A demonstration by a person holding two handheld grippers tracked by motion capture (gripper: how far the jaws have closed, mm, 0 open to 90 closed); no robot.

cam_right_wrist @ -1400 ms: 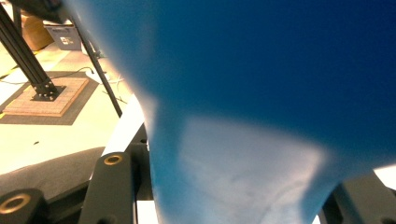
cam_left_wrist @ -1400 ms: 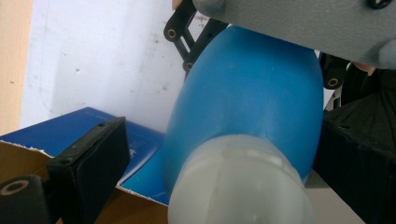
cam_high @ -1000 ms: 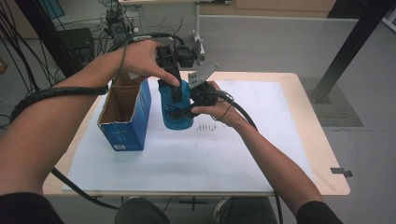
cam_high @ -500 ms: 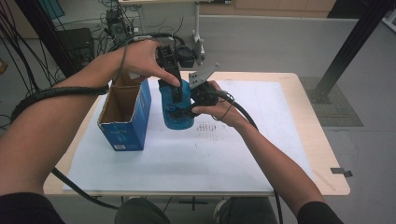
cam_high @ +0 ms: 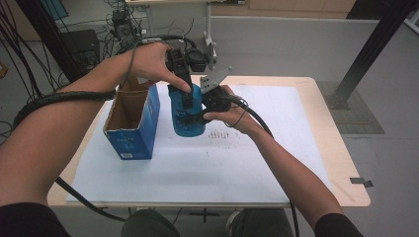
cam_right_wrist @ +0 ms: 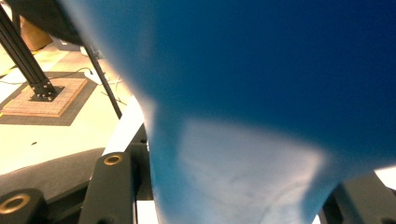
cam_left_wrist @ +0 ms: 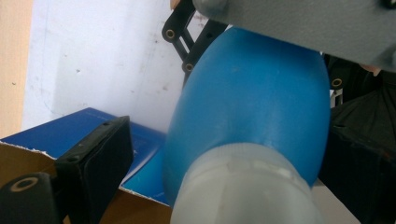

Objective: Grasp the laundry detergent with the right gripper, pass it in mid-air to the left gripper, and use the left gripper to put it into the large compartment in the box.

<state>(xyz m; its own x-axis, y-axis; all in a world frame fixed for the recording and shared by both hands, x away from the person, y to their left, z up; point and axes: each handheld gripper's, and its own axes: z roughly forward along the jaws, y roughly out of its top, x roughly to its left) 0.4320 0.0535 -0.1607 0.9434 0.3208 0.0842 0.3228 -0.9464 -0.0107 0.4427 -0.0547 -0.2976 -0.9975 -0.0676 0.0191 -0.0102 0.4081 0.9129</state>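
While the right gripper clamps the blue bottle's lower body from the side, the left gripper comes down over its pale neck, jaws just closing but still apart, the left pad clear of it. Bottle stands upright above the white mat, just beside the open blue box.

You have a bright blue bottle with a frosted white neck, and beside it a blue box with a brown cardboard inside. Your grippers are black. A white sheet covers the pale wood table.
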